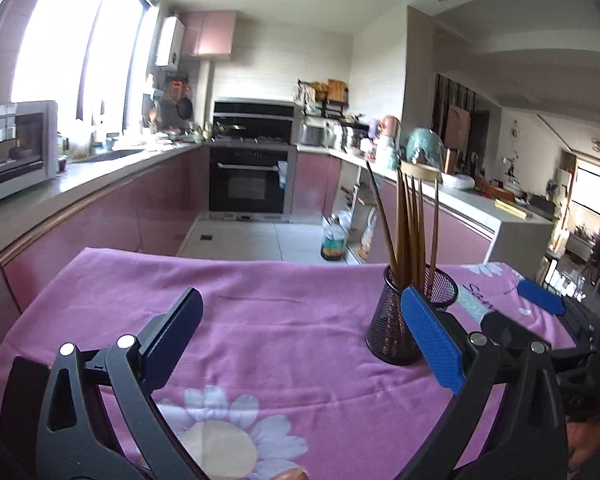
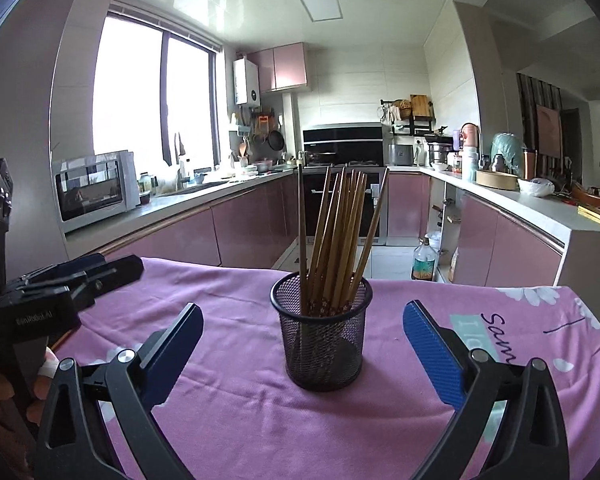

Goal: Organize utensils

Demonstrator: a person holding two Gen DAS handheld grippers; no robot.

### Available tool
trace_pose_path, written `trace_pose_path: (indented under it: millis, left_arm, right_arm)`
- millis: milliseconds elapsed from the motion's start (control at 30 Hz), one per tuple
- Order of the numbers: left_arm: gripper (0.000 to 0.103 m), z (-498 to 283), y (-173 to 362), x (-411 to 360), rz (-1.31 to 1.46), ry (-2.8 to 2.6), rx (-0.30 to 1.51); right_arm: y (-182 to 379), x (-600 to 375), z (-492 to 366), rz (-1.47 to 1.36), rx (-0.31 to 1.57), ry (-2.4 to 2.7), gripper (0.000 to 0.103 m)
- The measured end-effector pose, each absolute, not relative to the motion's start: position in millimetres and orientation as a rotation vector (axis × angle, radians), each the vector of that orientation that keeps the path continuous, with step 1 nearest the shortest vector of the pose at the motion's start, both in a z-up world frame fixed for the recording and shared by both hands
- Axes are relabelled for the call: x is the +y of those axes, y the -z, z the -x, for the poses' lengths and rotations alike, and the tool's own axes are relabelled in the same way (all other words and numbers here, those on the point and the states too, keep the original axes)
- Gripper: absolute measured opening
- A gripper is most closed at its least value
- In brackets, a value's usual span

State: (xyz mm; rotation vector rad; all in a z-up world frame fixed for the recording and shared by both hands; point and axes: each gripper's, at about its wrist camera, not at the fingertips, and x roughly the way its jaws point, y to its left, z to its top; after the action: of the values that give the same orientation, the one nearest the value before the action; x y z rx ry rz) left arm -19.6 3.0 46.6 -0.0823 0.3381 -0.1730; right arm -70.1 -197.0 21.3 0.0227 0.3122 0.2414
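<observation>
A black mesh cup (image 2: pixel 322 344) stands upright on the pink daisy-print cloth (image 2: pixel 227 408), holding several brown chopsticks (image 2: pixel 336 232) that fan out above its rim. My right gripper (image 2: pixel 304 310) is open, and the cup sits in line with the gap; neither blue pad touches it. In the left wrist view the same cup (image 1: pixel 396 328) and chopsticks (image 1: pixel 410 220) are partly behind my right finger's blue pad (image 1: pixel 432 344). My left gripper (image 1: pixel 304 336) is open over bare cloth (image 1: pixel 279 320), left of the cup. Each gripper shows in the other's view: the right gripper (image 1: pixel 524 312) and the left gripper (image 2: pixel 99 270).
The table's far edge drops to a tiled kitchen floor with a bottle (image 2: pixel 423 260) on it. Pink cabinets and counters run along both sides, with a microwave (image 2: pixel 95 188) at left and an oven (image 1: pixel 247 184) at the back. A hand (image 2: pixel 39 384) holds the left gripper.
</observation>
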Motion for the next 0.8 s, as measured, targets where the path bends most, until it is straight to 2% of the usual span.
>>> trace_pose_path:
  millis: [800]
  left_arm:
    - [0.098,62.6,-43.3,13.0,0.073,0.086,0.216]
  right_arm:
    - [-25.5,-194.1,98.7,-0.047,0.179,-0.175,0.097]
